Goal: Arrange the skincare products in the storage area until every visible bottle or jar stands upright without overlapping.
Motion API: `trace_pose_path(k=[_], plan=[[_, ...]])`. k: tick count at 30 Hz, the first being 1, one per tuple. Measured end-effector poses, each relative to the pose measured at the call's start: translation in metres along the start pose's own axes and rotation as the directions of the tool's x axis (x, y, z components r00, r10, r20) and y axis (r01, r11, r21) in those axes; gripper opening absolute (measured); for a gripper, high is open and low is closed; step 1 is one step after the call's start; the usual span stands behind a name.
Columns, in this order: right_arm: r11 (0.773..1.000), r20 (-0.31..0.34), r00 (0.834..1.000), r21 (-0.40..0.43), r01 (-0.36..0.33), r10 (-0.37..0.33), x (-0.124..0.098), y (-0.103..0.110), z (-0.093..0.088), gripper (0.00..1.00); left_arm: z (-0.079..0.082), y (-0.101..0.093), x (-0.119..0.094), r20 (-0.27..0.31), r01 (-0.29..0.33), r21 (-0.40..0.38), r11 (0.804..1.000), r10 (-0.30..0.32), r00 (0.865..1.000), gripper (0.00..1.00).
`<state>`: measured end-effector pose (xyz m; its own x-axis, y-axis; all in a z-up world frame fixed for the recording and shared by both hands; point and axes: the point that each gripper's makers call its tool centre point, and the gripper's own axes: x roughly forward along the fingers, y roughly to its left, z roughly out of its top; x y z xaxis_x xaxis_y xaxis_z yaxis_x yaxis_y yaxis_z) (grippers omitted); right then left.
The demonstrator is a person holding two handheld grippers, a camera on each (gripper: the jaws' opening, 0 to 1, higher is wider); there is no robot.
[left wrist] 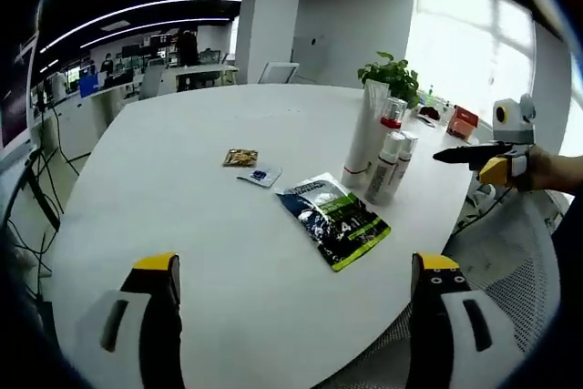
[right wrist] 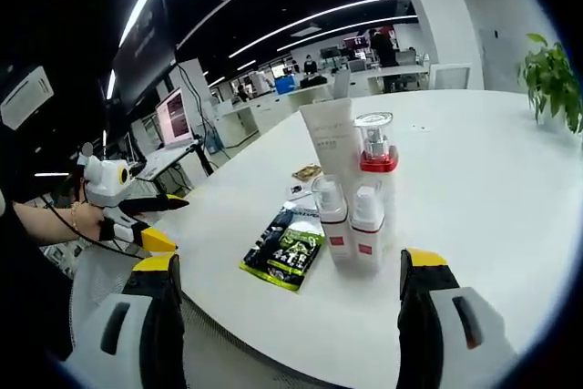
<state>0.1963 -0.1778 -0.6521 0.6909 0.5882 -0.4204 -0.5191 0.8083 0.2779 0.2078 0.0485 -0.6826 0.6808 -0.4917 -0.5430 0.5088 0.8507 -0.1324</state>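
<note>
The left gripper (left wrist: pixel 291 289) hovered over the near edge of the white table (left wrist: pixel 182 179), jaws spread wide with nothing between them. The right gripper (right wrist: pixel 287 284) was likewise held wide apart and empty, just off the table's rim.

Four skincare containers stood upright in a tight cluster near the table's right-hand edge as the left gripper view framed it: a tall white tube (left wrist: pixel 364 134), a pump bottle with a red collar (left wrist: pixel 393 116), and two small spray bottles (left wrist: pixel 386 166) in front. They stood touching or just beside one another; whether any were in contact could not be settled. In the right gripper view the same cluster stood directly ahead, between the jaws.

A dark green sachet (left wrist: pixel 332 219) lay flat on the table, just left of the cluster. Two small packets (left wrist: pixel 248 164) lay farther left, apart from it.

Broad bare tabletop remained to the left and far side of the bottles. A potted plant (left wrist: pixel 392 75) stood beyond the cluster, near the far right edge.
</note>
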Motion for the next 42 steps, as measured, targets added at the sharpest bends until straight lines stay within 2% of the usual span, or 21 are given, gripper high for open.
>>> trace_pose_path(k=[10, 20, 32, 42], plan=[[1.0, 0.003, 1.0, 0.006, 0.003, -0.004, 0.0, -0.001, 0.0, 1.0, -0.006, 0.004, 0.002, -0.033, 0.005, 0.012, 1.0, -0.005, 0.999, 0.99], [1.0, -0.001, 1.0, 0.006, 0.009, -0.009, 0.0, -0.002, -0.001, 1.0, -0.001, 0.003, 0.011, -0.045, 0.017, 0.023, 1.0, -0.016, 0.999, 0.99], [1.0, -0.004, 1.0, 0.011, 0.023, -0.023, 0.001, -0.006, -0.001, 0.98, 0.009, 0.006, 0.04, -0.075, 0.045, 0.053, 0.998, -0.041, 0.996, 0.98], [0.999, -0.008, 0.999, 0.025, 0.043, -0.043, 0.0, -0.012, -0.002, 0.98, 0.023, 0.015, 0.073, -0.106, 0.075, 0.081, 0.994, -0.066, 0.992, 0.98]])
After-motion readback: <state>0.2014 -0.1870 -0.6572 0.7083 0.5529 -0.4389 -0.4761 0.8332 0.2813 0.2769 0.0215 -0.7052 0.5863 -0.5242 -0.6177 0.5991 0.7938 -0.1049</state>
